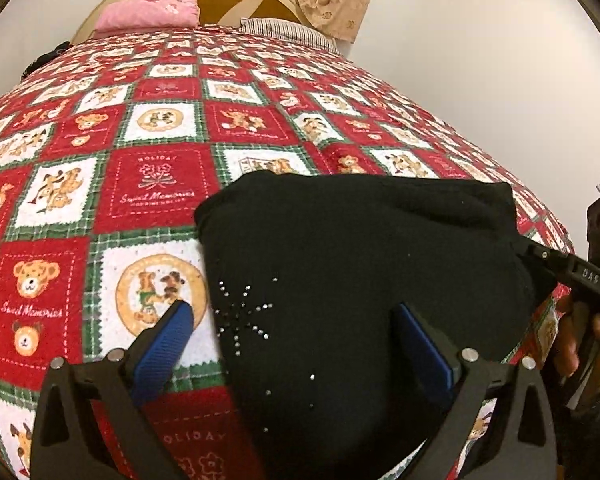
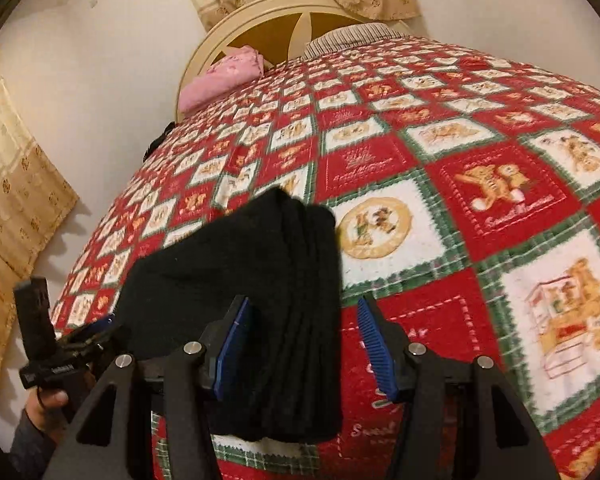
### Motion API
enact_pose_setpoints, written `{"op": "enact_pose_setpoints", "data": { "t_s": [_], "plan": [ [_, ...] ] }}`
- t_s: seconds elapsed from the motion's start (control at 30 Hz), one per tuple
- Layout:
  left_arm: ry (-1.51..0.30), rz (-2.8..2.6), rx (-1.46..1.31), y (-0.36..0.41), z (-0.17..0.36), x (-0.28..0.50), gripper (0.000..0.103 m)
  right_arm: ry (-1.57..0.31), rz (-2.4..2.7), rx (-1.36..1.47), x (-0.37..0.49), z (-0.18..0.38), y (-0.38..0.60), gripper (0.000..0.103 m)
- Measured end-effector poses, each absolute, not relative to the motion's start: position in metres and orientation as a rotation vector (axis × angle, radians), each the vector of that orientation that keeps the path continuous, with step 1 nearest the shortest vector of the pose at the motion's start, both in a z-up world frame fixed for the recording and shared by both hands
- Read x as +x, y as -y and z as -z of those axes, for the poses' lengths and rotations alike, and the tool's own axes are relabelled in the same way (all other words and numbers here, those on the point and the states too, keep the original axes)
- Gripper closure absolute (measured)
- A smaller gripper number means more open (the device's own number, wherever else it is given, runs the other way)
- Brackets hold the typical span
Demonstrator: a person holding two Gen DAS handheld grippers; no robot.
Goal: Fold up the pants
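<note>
The black pants [image 1: 340, 264] are already down to a thick, layered bundle sitting near the closest edge of the bed [image 1: 160, 128], so this looks like the tail end of folding, maybe one last tuck or squaring-up. Both claws are spread and gripping nothing: the left claw [image 1: 292, 344] straddles the bundle's left border, and the right claw [image 2: 304, 344] has its stacked right edge between the pads, apparently loose. Loads of bare quilt beyond, wall [image 1: 480, 60] off to the right, pink pillow [image 1: 152, 14] well away.
</note>
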State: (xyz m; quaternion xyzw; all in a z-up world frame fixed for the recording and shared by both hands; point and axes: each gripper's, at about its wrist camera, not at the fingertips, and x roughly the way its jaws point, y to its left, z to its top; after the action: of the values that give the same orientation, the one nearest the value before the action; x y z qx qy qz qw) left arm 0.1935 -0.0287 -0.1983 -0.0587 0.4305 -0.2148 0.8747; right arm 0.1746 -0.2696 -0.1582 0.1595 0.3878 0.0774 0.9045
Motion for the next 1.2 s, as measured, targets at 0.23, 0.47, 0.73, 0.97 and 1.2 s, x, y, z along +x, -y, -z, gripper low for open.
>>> {"op": "enact_pose_setpoints", "data": {
  "t_s": [0.23,0.47,0.73,0.97,1.2],
  "plan": [
    [-0.901,0.496,-0.144,0.032,0.197,0.2,0.003,-0.773,-0.189,0.347,0.184,0.164,0.258,0.046],
    [-0.898,0.546,-0.221,0.022,0.196,0.203,0.021,-0.782,-0.245,0.434,0.184,0.164,0.267,0.068],
    [-0.836,0.602,-0.261,0.017,0.189,0.194,0.079,-0.727,-0.242,0.361,0.172,0.141,0.247,0.077],
    [-0.751,0.584,-0.326,-0.012,0.167,0.18,0.084,-0.663,-0.305,0.276,0.171,0.106,0.218,0.078],
    [-0.669,0.472,-0.361,-0.081,0.145,0.157,0.084,-0.676,-0.454,0.271,0.21,0.094,0.172,0.078]
  ]
}}
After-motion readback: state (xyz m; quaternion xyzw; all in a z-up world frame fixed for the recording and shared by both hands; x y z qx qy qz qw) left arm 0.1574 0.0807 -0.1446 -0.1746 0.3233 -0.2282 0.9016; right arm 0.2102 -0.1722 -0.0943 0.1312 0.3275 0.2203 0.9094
